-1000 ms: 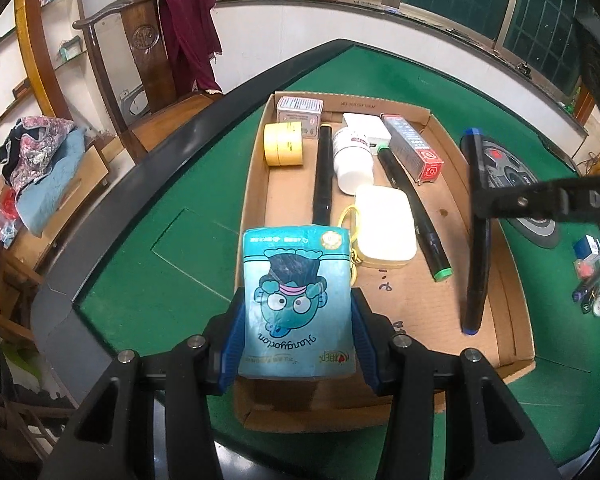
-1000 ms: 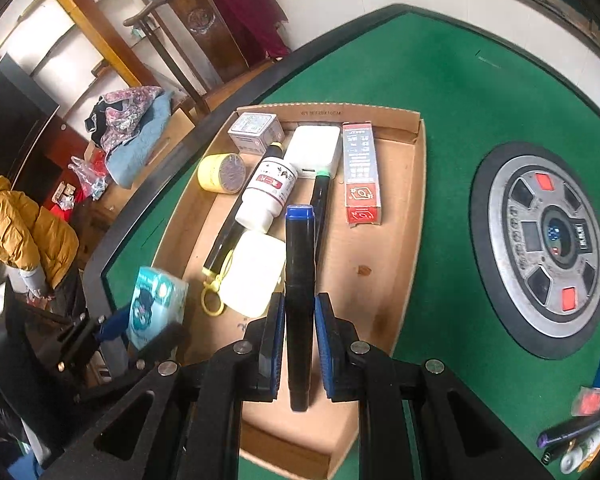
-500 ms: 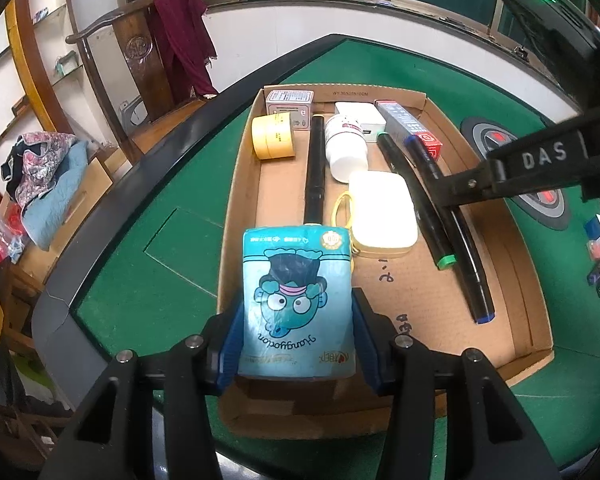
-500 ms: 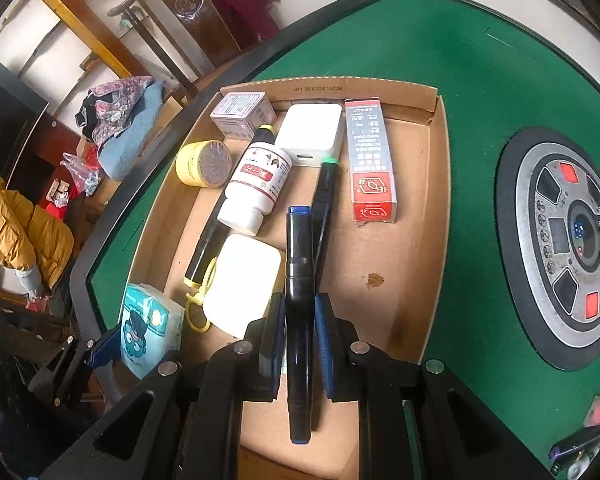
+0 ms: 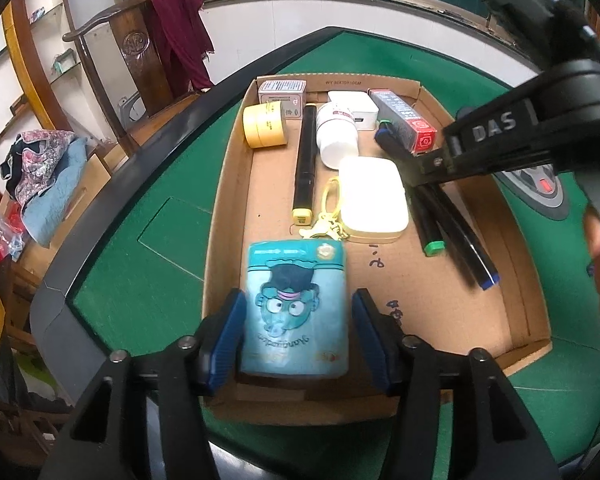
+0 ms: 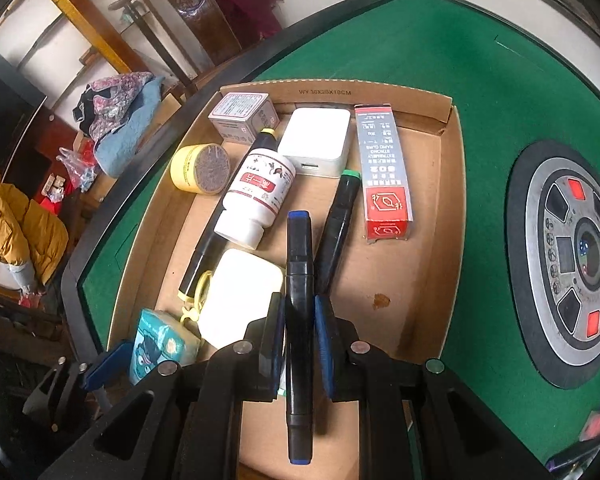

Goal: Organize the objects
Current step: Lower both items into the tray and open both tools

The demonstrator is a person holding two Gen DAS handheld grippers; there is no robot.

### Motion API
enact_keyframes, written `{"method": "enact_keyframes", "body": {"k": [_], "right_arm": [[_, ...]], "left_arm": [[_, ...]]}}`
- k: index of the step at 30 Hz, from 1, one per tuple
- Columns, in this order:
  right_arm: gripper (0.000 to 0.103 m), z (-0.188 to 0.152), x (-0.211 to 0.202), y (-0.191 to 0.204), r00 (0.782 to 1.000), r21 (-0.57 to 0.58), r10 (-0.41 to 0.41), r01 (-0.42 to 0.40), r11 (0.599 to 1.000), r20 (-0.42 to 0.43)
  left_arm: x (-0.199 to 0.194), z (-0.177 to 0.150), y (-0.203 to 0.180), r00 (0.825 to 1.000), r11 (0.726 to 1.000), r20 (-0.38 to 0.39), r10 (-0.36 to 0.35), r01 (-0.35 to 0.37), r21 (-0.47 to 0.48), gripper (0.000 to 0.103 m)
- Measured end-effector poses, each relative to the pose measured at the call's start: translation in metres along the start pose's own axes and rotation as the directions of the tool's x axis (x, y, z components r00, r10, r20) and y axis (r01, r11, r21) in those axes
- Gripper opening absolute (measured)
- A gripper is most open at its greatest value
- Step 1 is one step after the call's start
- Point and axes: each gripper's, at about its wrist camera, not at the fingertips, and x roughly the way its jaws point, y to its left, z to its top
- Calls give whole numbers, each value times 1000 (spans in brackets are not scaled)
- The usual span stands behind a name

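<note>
A cardboard tray [image 5: 440, 292] sits on the green table and holds several items. My left gripper [image 5: 298, 326] is open around a blue cartoon tissue pack [image 5: 298, 304] that rests at the tray's near left; small gaps show beside both pads. The pack also shows in the right wrist view [image 6: 160, 344]. My right gripper [image 6: 296, 336] is shut on a black marker with blue caps [image 6: 299, 300], held low over the tray beside a green-capped marker [image 6: 338, 216]. The blue-capped marker [image 5: 466, 248] also shows in the left wrist view.
In the tray lie a white bottle [image 6: 256, 200], a white case with yellow clip [image 6: 240, 296], a yellow tape roll [image 6: 200, 168], a red and grey box [image 6: 384, 172], a white charger [image 6: 316, 142] and a small box [image 6: 242, 116]. A round console [image 6: 572, 260] is at right.
The left gripper's jaws have opened off the tissue pack, which now rests in the tray. The right gripper has come lower and closer over the tray with the marker.
</note>
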Motion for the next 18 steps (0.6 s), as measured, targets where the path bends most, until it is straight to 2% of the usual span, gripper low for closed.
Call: {"method": "enact_keyframes", "body": {"k": [2, 8, 18], "right_arm": [[18, 2, 0, 2, 1000, -9, -1, 1, 1000, -1], [18, 0, -15, 6, 999, -20, -5, 6, 1000, 36], [35, -11, -46, 6, 996, 16, 41, -43, 999, 79]], "left_arm": [[-5, 0, 1, 1000, 1000, 16, 2, -2, -6, 69], [-18, 0, 2, 999, 1000, 35, -5, 6, -22, 71], [-38, 1, -6, 998, 1000, 59, -18, 19, -10, 76]]}}
